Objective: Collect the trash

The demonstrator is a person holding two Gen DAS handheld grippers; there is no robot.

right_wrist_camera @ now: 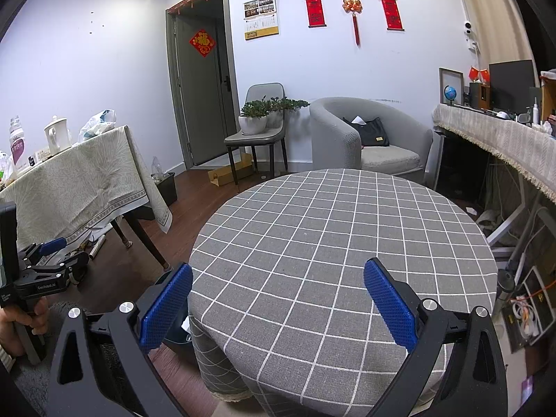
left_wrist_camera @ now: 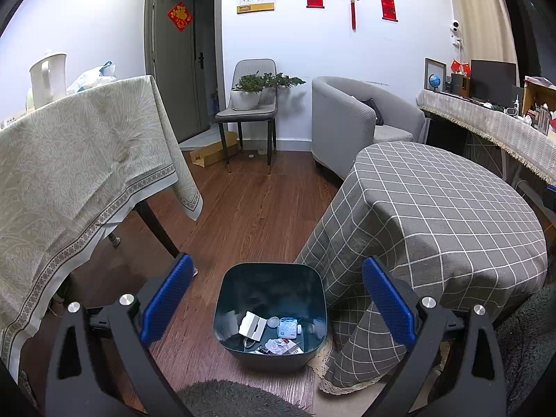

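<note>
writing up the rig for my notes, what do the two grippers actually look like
Both match: the left gripper and right gripper each have two black angular finger arms with cut-out slots, round silver bolts at the joints, and blue pads with a fine dotted texture. Seen from the right wrist view, the left gripper's black body carries small white lettering, held in a bare hand. No cables show.

Left wrist view looks down from close above the trash bin on the floor beside the checked worktop. Right wrist view sits higher, facing across the worktop. Both share the armchair and back wall.
</note>
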